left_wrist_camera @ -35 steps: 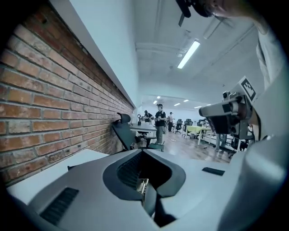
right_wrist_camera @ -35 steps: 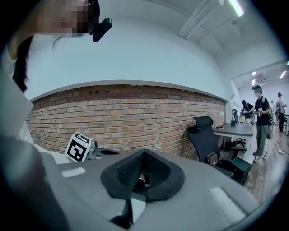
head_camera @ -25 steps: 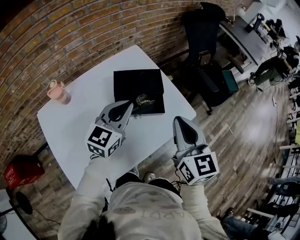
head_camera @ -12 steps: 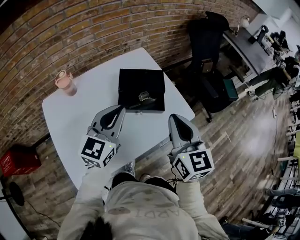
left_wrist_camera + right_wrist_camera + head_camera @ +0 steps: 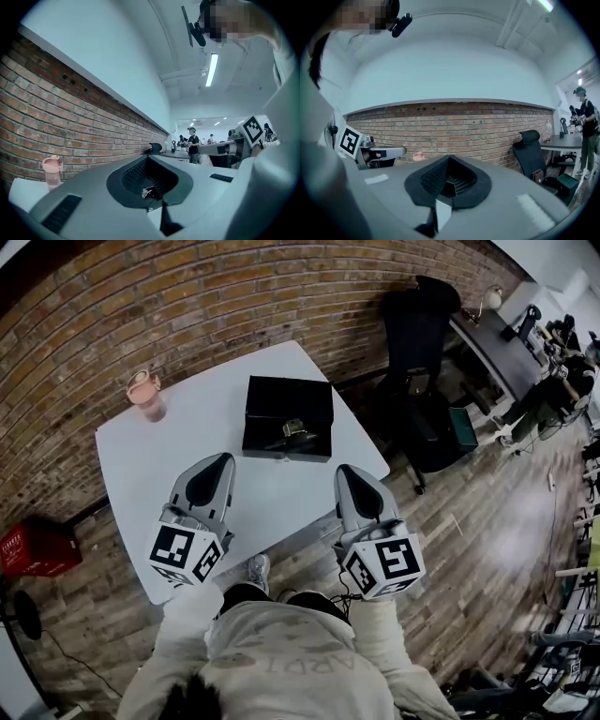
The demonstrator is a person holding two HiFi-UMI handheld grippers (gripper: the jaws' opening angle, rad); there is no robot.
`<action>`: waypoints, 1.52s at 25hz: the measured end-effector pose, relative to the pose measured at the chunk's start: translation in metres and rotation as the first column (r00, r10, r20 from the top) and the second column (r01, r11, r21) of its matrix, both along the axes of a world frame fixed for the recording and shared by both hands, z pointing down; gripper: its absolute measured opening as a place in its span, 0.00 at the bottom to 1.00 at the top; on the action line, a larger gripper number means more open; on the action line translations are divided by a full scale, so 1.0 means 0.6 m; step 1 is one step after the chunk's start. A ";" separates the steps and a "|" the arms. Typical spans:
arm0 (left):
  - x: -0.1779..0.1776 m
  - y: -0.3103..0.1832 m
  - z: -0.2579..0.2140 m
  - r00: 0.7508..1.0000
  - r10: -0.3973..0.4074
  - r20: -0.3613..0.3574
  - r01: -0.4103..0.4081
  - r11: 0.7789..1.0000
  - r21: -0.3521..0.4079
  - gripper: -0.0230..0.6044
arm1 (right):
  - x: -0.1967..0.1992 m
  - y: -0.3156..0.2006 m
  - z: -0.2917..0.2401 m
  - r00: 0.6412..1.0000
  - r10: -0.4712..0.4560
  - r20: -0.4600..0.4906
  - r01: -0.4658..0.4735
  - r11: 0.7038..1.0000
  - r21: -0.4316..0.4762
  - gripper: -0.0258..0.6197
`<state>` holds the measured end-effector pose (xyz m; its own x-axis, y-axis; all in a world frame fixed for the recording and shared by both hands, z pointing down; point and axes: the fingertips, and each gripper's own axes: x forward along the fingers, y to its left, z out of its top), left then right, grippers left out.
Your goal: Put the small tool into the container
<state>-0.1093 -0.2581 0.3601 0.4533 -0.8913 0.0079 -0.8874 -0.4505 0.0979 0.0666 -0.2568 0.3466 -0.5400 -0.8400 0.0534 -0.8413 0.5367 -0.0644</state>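
Note:
A black open container (image 5: 289, 416) sits toward the far side of the white table (image 5: 187, 442). The small metallic tool (image 5: 297, 430) lies inside it near the front wall. My left gripper (image 5: 221, 461) hovers over the table's near-left part, shut and empty, well short of the container. Level with it, my right gripper (image 5: 348, 472) hangs near the table's front right edge, its jaws together with nothing between them. In the left gripper view the left gripper (image 5: 149, 159) has its pads meeting. The right gripper view shows the right gripper (image 5: 449, 158) the same way.
A pink lidded cup (image 5: 145, 394) stands at the table's far left corner by the brick wall. A black office chair (image 5: 417, 320) is behind the table on the right. A red box (image 5: 37, 546) is on the floor at the left. People work at desks far right.
Both grippers have pulled back toward me and risen. The left one was at the container's front edge by the tool; now it is clear of the container. The tool stays in the container.

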 end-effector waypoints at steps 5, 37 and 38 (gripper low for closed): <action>-0.005 0.040 -0.008 0.999 -0.036 -0.002 0.037 0.999 0.008 0.05 | 0.001 0.031 -0.011 1.000 -0.011 0.006 0.011 1.000 0.017 0.06; 0.022 0.113 -0.086 0.997 -0.068 -0.024 0.070 0.993 0.100 0.05 | 0.019 0.098 -0.065 1.000 -0.021 -0.012 0.023 0.993 0.112 0.06; 0.022 0.111 -0.087 0.997 -0.068 -0.023 0.070 0.993 0.098 0.05 | 0.021 0.096 -0.066 1.000 -0.020 -0.012 0.021 0.993 0.112 0.06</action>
<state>-0.0958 -0.1918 0.3081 0.3899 -0.9164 -0.0903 -0.9150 -0.3965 0.0738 0.0790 -0.1990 0.3070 -0.5572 -0.8296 -0.0350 -0.8303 0.5573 0.0062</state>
